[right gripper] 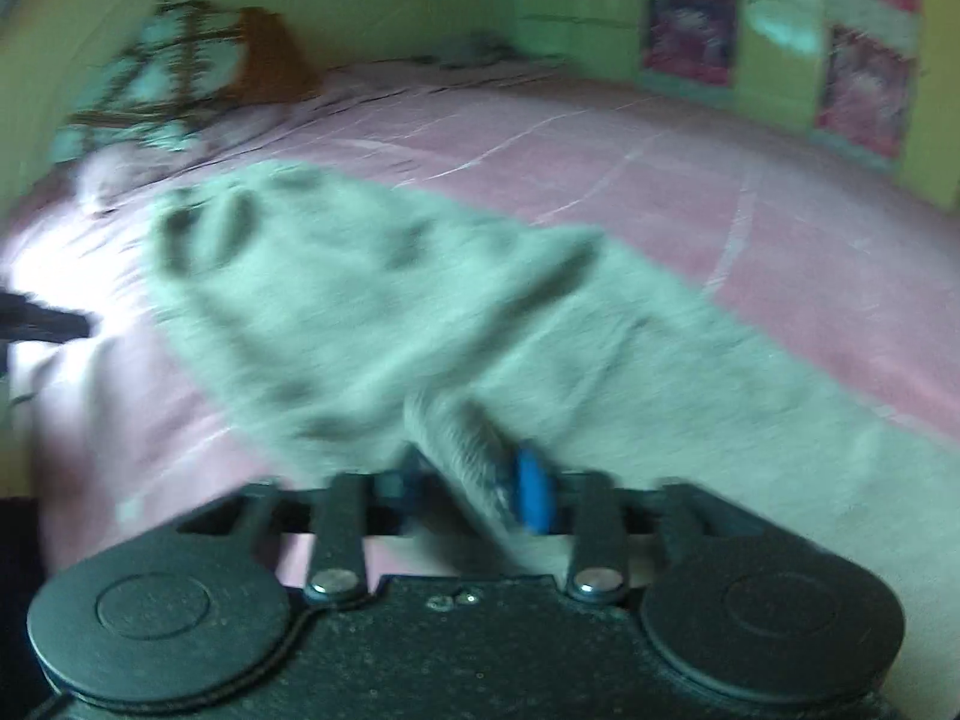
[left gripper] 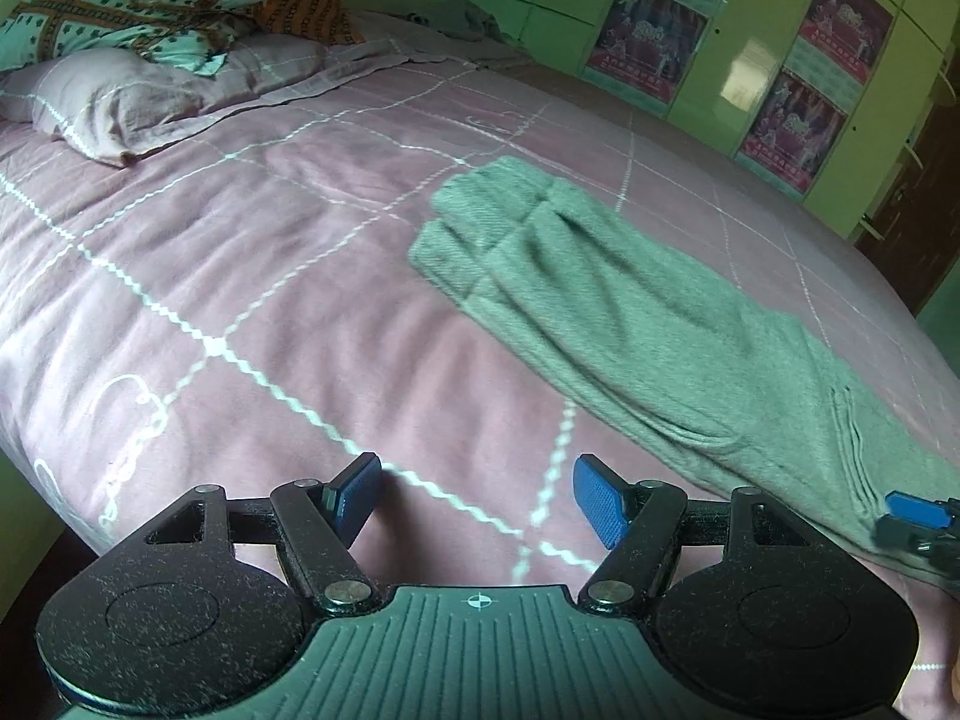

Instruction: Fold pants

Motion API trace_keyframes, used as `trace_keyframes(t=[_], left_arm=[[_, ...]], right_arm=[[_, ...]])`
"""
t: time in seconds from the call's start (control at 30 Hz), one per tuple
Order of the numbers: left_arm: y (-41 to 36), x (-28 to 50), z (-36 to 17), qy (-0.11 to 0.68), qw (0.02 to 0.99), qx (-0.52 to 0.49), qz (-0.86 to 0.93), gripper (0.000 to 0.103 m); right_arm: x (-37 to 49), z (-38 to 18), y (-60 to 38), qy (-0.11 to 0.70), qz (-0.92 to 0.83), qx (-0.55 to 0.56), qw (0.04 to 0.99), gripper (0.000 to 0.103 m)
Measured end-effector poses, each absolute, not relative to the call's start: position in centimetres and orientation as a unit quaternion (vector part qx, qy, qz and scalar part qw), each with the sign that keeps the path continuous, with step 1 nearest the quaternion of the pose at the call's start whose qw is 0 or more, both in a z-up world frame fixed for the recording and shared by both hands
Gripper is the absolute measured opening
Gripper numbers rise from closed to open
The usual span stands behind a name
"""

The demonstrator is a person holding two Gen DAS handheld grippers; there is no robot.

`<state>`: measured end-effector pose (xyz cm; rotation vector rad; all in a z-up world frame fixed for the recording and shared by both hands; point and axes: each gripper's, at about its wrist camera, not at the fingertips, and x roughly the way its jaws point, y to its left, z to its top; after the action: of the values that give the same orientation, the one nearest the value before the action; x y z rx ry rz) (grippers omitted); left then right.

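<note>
Left wrist view: the grey pants (left gripper: 630, 312) are seen doubled lengthwise on the pink bed (left gripper: 240, 276); the left claw (left gripper: 477, 501) is held open and empty. Right wrist view, blurred: a ribbed edge, probably the waistband, lies between the parted pads of the right claw (right gripper: 474, 492), pad contact undeterminable; the soft, limp knit is judged best gripped at waistband or cuffs.

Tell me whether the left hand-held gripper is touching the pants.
Apart. In the left wrist view the left hand-held gripper stands open over bare bedspread, with pink cover between it and the pants.

The bed (left gripper: 252, 312) is covered by a pink sheet crossed with white lines. Grey pants (left gripper: 630, 324) are laid lengthwise on it, and a pink pillow (left gripper: 120, 102) is seen at its head.
</note>
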<state>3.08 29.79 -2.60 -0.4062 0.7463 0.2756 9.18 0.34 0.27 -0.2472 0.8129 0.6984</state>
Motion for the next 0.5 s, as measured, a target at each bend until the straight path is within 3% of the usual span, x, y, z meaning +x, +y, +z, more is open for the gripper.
trace_keyframes(t=[0.1, 0.4, 0.5], left_arm=[[28.6, 3.1, -1.8, 0.359, 0.904, -0.193, 0.128, 0.070], [18.8, 7.5, 1.8, 0.328, 0.928, -0.178, -0.001, 0.069], [14.3, 10.5, 0.9, 0.363, 0.914, -0.173, -0.051, 0.062]], right_arm=[[8.2, 1.8, -0.8, 0.370, 0.396, -0.034, 0.840, 0.032], [6.6, 5.4, -10.9, 0.320, 0.267, 0.017, 0.909, 0.034], [6.3, 5.2, -15.5, 0.325, 0.209, 0.034, 0.922, 0.035]])
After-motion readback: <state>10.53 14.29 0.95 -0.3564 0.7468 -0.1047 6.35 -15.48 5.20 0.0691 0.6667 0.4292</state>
